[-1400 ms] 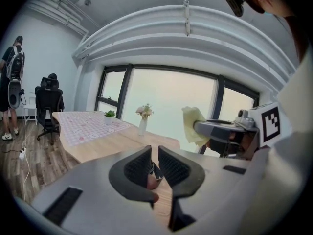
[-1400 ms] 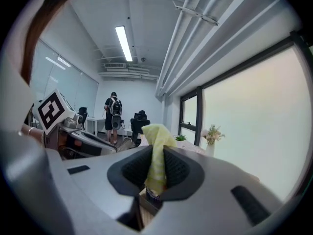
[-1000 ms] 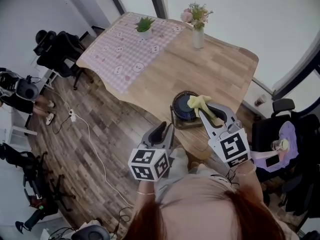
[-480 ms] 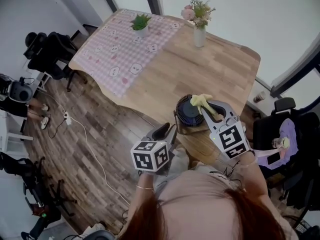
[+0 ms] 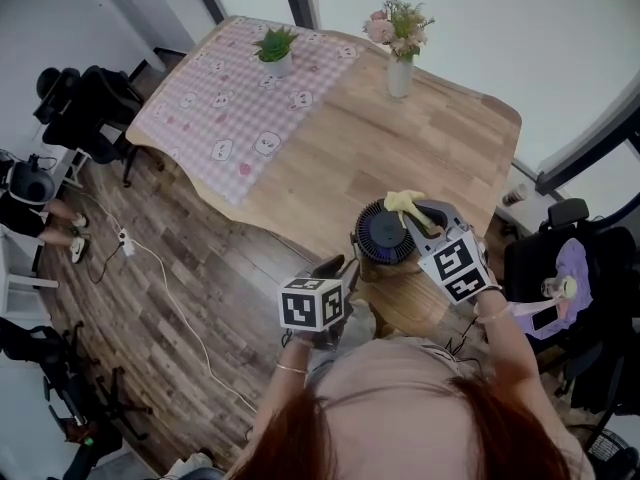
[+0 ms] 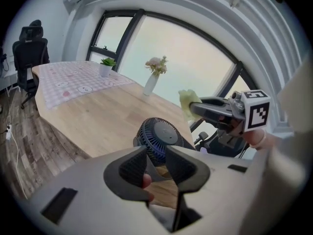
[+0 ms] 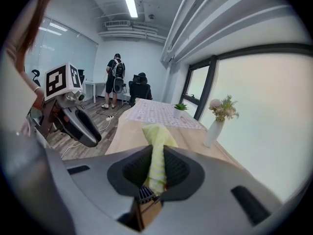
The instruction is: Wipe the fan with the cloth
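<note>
A small dark round fan [image 5: 383, 236] on a wooden base stands at the near edge of the wooden table [image 5: 440, 138]. My right gripper [image 5: 412, 216] is shut on a yellow cloth [image 5: 404, 202] and holds it just above the fan's far rim. In the right gripper view the cloth [image 7: 157, 148] sticks up between the jaws, with a bit of fan grille [image 7: 145, 194] below. My left gripper [image 5: 335, 267] hovers off the table edge, left of the fan. Its jaws have just been opening and nothing is between them. The fan [image 6: 159, 135] shows beyond the left gripper [image 6: 156, 163].
A pink checked tablecloth [image 5: 235, 108] covers the table's far left, with a potted plant [image 5: 275, 48] on it. A vase of flowers [image 5: 398, 63] stands at the back. Office chairs [image 5: 85, 98] are on the left, another chair [image 5: 570, 268] on the right. A cable [image 5: 170, 288] crosses the floor.
Both grippers have come down and closer to the fan. The right one still carries the cloth, now near the fan's rim. The left one has shifted right, toward the fan.
</note>
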`<state>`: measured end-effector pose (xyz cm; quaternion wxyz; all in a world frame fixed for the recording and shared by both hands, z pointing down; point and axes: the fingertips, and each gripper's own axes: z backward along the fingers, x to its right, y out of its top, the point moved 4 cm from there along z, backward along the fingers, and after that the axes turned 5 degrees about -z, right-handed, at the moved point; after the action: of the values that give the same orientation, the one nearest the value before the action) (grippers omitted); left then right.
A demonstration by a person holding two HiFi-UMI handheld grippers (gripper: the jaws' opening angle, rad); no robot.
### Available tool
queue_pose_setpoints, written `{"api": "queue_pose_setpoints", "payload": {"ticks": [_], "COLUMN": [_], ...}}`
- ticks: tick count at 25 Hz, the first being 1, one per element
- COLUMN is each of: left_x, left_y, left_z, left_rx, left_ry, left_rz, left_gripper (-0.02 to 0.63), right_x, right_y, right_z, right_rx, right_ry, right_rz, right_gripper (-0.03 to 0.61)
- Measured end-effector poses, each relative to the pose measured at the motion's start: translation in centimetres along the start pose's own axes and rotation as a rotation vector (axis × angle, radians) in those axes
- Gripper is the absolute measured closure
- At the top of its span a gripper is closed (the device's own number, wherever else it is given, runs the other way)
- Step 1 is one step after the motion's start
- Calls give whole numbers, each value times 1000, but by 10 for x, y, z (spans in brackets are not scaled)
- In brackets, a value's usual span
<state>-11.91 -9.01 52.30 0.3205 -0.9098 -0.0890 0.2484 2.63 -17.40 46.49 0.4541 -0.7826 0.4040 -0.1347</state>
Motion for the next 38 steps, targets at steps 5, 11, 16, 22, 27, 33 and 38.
{"api": "queue_pose_setpoints", "payload": {"ticks": [5, 11, 16, 22, 27, 33, 38], "left_x": [-10, -17, -19, -20, -21, -22, -22], "left_y": [-13, -21, -19, -19, -18, -18, -20], "left_z": [-21, -43, -55, -65, -70, -73, -74], "left_rx": [-95, -164, -202, -233, -252, -280, -255], "left_ry": [-59, -90, -98, -103, -109, -104, -64], "left_rz": [67, 99, 91, 92, 113, 176, 225], "left_gripper": [494, 491, 489, 483, 483, 491, 502], "right_x": [3, 9, 12, 10, 8, 8, 13], "right_y": [-9, -25, -29, -34, -40, -48, -52], "right_z": [-24, -52, -68, -83, -91, -97, -97], "right_rx": [-56, -110, -136, -167, -194, -220, -210], "right_ry": [19, 45, 68, 108, 136, 169, 197], "right_rz": [7, 7, 4, 19, 7, -17, -81], "right_gripper": [525, 525, 525, 525, 525, 525, 525]}}
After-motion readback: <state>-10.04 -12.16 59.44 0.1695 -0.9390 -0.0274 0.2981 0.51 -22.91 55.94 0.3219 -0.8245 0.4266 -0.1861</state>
